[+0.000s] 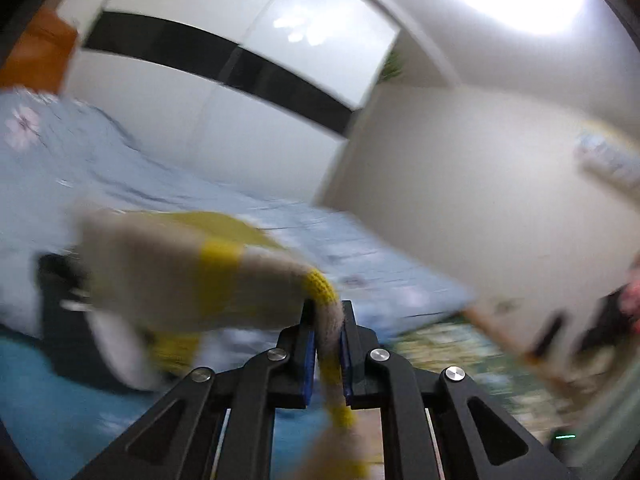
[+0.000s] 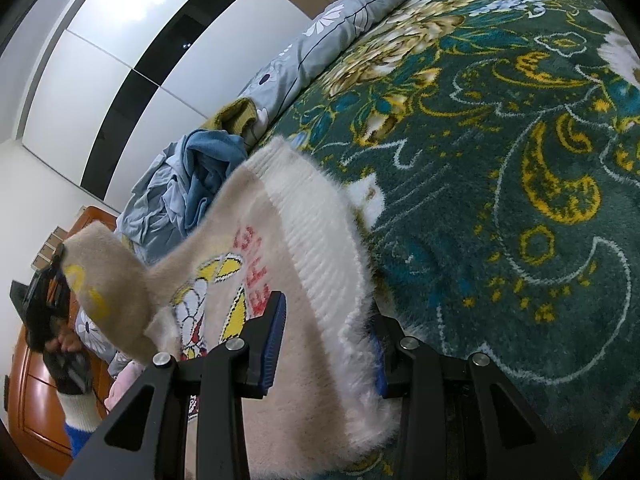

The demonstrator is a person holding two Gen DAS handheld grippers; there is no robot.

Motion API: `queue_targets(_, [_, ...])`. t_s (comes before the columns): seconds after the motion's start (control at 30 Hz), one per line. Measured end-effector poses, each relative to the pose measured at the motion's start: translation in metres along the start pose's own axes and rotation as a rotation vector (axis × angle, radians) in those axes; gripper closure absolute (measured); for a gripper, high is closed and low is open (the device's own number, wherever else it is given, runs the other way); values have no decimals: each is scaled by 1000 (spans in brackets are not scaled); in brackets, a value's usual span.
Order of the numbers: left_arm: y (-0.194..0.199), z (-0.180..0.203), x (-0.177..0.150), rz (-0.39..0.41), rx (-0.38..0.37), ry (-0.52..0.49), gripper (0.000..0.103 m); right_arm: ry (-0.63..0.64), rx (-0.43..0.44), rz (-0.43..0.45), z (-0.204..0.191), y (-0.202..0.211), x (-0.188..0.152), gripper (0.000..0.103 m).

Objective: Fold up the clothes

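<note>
Left tool point(image 1: 329, 334): clamped on striped sleeve point(image 1: 320, 292), sweater point(image 1: 160, 268) trailing toward nine o'clock above bed point(image 1: 360, 248). Right tool point(image 2: 328, 344): half-open around sweater's white hem point(image 2: 320, 248), pressing; rumpled blue clothes point(image 2: 188, 184) at eleven o'clock, green blanket point(image 2: 500, 160) at two.

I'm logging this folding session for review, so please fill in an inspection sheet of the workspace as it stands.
Surface: bed covered by a dark green floral blanket.
Job's things: cream fuzzy sweater with a cartoon print; its yellow-striped sleeve lifted off to the side.
Clutter: crumpled blue garments; grey-blue floral duvet along the bed's far edge.
Grippers: left gripper shut on the sleeve; right gripper, jaws either side of the sweater's ribbed hem.
Cables: nothing seen.
Surroundings: white wardrobe with a black band; orange wooden furniture.
</note>
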State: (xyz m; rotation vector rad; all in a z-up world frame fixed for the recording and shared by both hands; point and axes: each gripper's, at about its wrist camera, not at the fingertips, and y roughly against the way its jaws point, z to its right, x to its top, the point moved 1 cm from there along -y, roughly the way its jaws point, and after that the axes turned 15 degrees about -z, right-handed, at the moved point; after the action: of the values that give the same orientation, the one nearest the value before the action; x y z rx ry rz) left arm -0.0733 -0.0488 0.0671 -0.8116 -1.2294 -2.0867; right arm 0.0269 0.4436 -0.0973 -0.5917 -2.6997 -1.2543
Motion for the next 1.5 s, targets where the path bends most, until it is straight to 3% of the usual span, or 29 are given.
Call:
queue_targets(0.1, [-43,-53,3,-139,146,108,91,2,0,-5,0,0,1,65])
queue_targets(0.13, [-54,-71,-1,-175,157,150,89,3,-2,-6,0,0,1,65])
queue_targets(0.2, [-61,-95,-12,-215,133,229,81,6,-6,-8,-1,0,1,65])
queue_targets(0.3, [-56,-121,-36,-275,21,384,55,8,-8,-6,-2,0,1,65])
queue_targets(0.37, [-44,-129,-56,-278,-45,426,49,9,-8,-7,-2,0,1,65])
queue_targets(0.57, [18,-125,-142,-361,-2,443,47,35,-43,-3,-7,5,5,65])
queue_targets(0.67, [59,-122,-197,-346,-36,498,47,48,-93,17,-7,10,15,65])
queue_targets(0.8, [98,-107,-247,-339,-60,543,43,51,-181,12,5,12,31,58])
queue_targets(0.97, [107,-85,-288,-406,-127,593,43,58,-170,-17,12,6,41,57])
queue_targets(1.07, [96,-63,-291,-455,-205,558,43,65,-168,-29,11,5,41,57])
queue_targets(1.2, [87,-37,-293,-457,-193,504,44,37,-100,-40,14,7,35,57])
queue_targets(1.3, [82,-24,-296,-461,-234,494,47,42,-53,-54,15,9,25,60])
queue_targets(1.33, [81,-25,-296,-452,-227,505,52,38,-51,-58,16,9,23,73])
queue_targets(1.37, [81,-25,-296,-443,-220,516,66,33,-52,-63,16,9,20,91])
queue_targets(1.43, [81,-27,-297,-425,-208,539,90,20,-47,-71,18,8,14,93])
queue_targets(1.5, [86,-40,-299,-403,-224,584,90,17,-28,-66,18,12,9,95])
